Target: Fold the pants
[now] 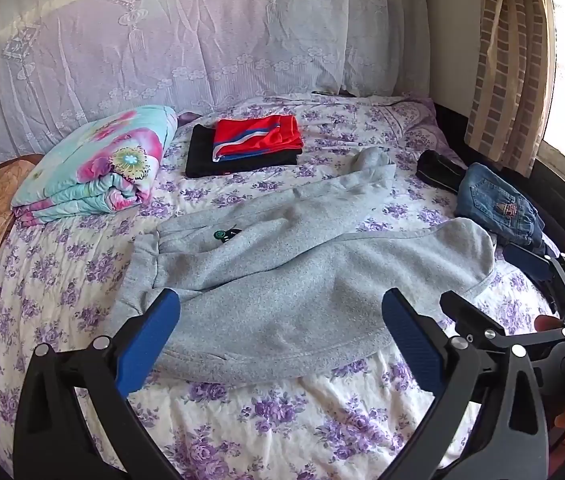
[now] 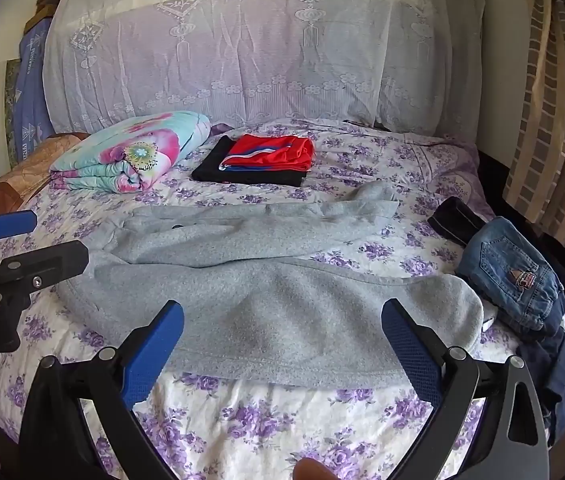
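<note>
Grey pants lie crosswise, legs pointing right; both tools gape wide, empty.

black folded garment: mostly covered by red folded shorts
dark navy cloth: cut by right edge
grey pants logo: too small

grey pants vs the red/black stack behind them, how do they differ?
The grey pants lie spread out, legs splayed apart and wrinkled; the stack is folded into neat rectangles. The pants are one plain grey piece; the stack has a red striped piece on black ones. The pants lie nearer the grippers, the stack farther back. Both rest on the floral bedspread.
</note>
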Demonstrator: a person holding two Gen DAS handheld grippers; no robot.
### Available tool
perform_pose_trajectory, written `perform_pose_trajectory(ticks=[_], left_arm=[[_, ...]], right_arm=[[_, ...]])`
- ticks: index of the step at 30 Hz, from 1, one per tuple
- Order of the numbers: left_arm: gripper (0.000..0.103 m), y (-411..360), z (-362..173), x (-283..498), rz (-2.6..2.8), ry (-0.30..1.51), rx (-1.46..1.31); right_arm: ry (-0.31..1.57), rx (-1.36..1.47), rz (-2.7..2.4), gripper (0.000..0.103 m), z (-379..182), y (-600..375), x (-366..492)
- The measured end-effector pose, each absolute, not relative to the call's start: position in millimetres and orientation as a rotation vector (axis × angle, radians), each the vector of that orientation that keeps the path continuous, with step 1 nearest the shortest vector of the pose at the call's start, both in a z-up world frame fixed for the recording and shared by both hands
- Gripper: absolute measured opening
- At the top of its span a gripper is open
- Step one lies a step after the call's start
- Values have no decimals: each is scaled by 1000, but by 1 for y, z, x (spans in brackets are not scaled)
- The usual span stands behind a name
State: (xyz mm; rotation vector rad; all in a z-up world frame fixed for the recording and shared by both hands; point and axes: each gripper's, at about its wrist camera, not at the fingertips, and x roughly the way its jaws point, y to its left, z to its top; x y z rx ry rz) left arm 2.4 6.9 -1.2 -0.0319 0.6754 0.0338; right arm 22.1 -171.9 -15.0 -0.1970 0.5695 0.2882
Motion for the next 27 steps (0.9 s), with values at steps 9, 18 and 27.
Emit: perform_pose_trajectory(ticks=[9, 18, 27], left_arm=[[99, 8, -2, 2, 29, 677, -36], [99, 7, -4, 1, 30, 675, -35], [99, 7, -5, 1, 28, 677, -35]], right_arm=[[570, -199, 289, 100, -15, -170, 22], [569, -198, 290, 100, -15, -169, 22], [571, -201, 290, 100, -15, -169, 22]])
